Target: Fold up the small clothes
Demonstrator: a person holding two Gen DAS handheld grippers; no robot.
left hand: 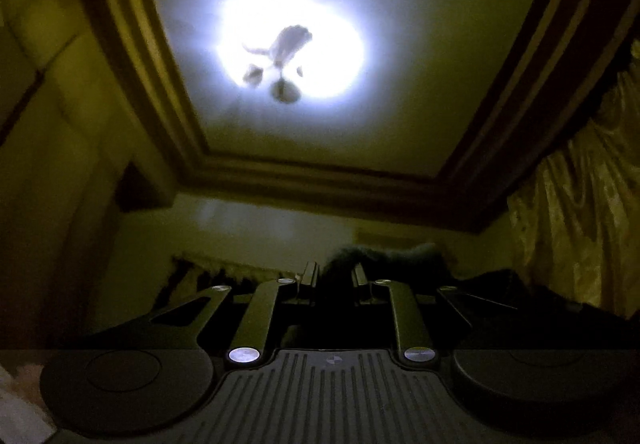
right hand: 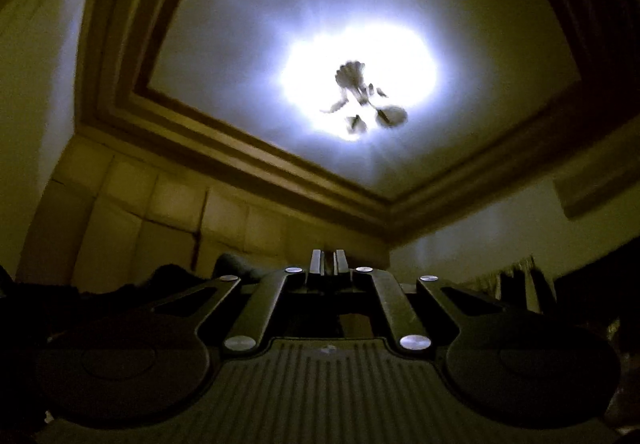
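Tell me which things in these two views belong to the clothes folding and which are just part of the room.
Job:
left gripper, a gap between its fingers
right gripper, shut
No garment can be made out; both cameras look up.

Room:
ceiling light
gold curtain
ceiling moulding

Both wrist cameras tilt upward, facing the ceiling light from well below. The left view places it left of center; the right view right of center. Both share the ceiling molding.
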